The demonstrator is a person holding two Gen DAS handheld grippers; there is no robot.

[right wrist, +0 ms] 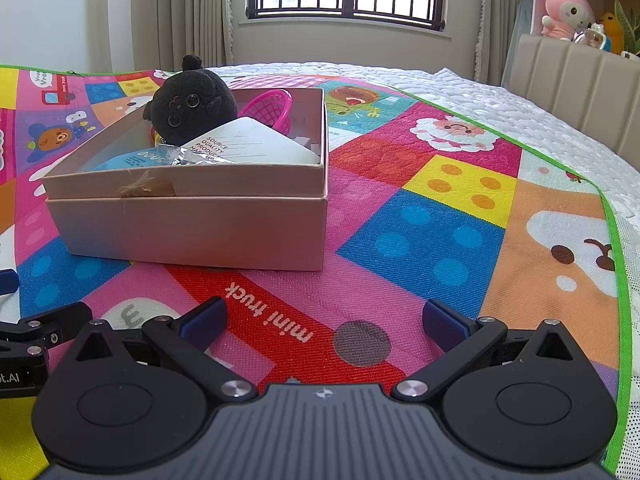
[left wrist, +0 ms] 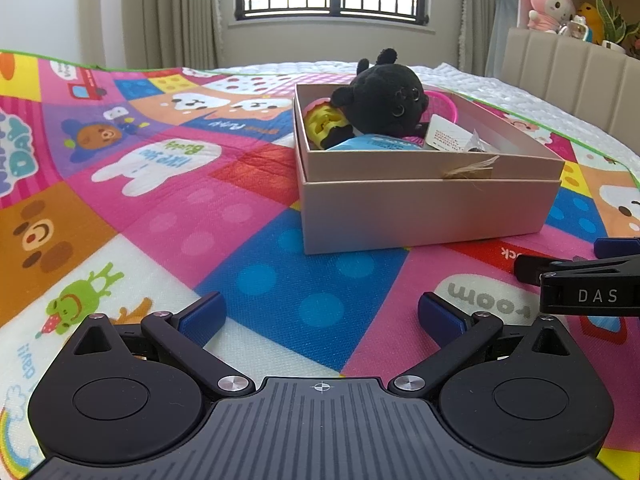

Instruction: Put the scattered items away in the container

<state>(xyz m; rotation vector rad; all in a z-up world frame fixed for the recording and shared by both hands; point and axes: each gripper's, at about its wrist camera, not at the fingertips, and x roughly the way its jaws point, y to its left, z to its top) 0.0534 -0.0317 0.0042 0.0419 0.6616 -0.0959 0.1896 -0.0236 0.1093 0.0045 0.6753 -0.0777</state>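
**Box ahead, both pairs of fingers empty**

We are working over a bright play mat (left wrist: 256, 240) spread across a bed (right wrist: 460, 80). On it sits the pink box (left wrist: 424, 216), the container for this task. From our left gripper (left wrist: 320, 316) the box lies ahead and a little to the right; from our right gripper (right wrist: 324, 318) it lies ahead and to the left. So the box sits between the two, near both, and we cannot say which is nearer.

Inside the box we see a black plush toy (left wrist: 384, 100), a pink basket (right wrist: 272, 110) behind it, a white card (right wrist: 248, 144), a blue packet (left wrist: 376, 142) and a yellow toy (left wrist: 324, 120).

Both pairs of fingers are spread wide with nothing between them. No loose item shows on the mat in either view, so we judge the tidying close to done.
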